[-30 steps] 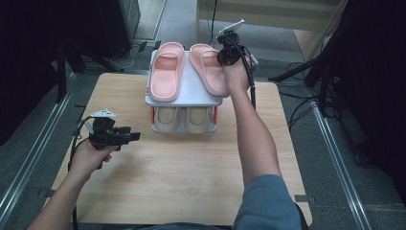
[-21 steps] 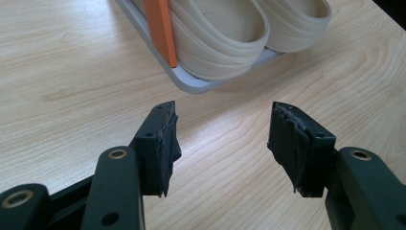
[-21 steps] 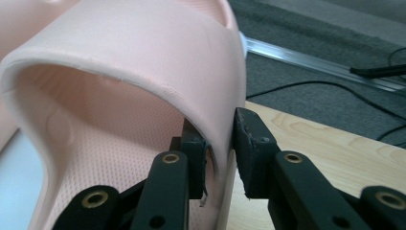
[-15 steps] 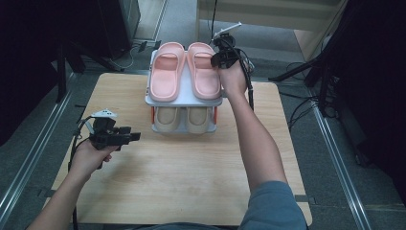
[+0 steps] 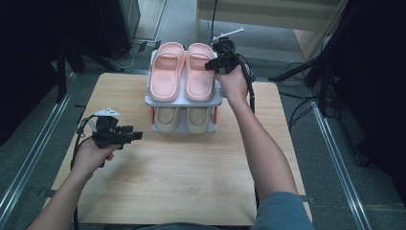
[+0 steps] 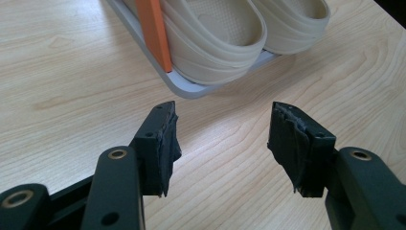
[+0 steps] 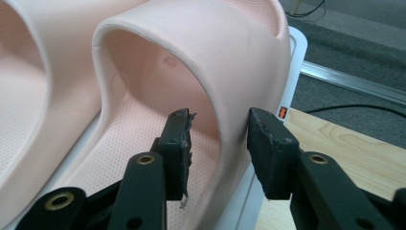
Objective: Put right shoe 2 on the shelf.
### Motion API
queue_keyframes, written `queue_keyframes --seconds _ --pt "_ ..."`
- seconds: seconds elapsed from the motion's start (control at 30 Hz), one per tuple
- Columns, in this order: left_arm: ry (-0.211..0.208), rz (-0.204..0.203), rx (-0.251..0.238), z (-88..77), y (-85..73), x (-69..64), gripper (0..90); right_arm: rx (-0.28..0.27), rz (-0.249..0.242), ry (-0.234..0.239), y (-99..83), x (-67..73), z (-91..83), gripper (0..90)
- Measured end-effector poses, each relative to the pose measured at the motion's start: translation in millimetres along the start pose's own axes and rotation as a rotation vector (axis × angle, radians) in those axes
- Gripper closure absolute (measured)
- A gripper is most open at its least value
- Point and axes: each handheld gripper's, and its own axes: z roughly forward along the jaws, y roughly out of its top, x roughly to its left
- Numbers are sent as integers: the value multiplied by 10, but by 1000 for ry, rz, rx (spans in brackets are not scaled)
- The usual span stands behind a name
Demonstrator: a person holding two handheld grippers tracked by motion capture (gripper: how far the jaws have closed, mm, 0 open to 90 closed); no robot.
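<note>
Up on the top shelf of the little shoe rack (image 5: 218,101), the right claw (image 5: 209,66) straddles the side wall of the right pink slipper (image 5: 199,72), one jaw inside, one outside; its jaws have just been opening and stand slack around that wall, pads off it. The slipper sits flat beside its pink partner (image 5: 166,72). Two beige slippers (image 5: 186,120) fill the lower shelf. The left claw (image 5: 137,136) hovers over the wooden counter (image 5: 182,182), jaws wide apart, nothing between them.
</note>
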Motion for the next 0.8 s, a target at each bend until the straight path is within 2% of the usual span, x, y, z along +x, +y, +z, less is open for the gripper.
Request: queue_keyframes --seconds 0.17,0.2,0.3,0.33,0.43,0.53,0.7,0.8 --pt "-7 19 8 44 46 -22 431 -8 0 22 -35 32 -24 608" --pt "-8 16 13 59 62 -37 426 -21 -10 52 -70 37 -39 583" --pt "-13 31 7 75 85 -64 415 -41 -23 81 -120 37 -64 555" --pt "-17 39 9 97 103 -89 411 -82 -39 107 -183 24 -99 543" --pt "-19 46 19 126 114 -101 403 -108 -46 116 -251 -4 -160 539" --pt "-18 57 21 156 115 -109 401 -112 -41 124 -304 -43 -224 541" --pt "-19 51 -1 173 125 -104 400 -128 -43 136 -372 -73 -314 550" --pt "-13 55 12 195 140 -103 398 -132 -75 124 -428 -71 -373 556"
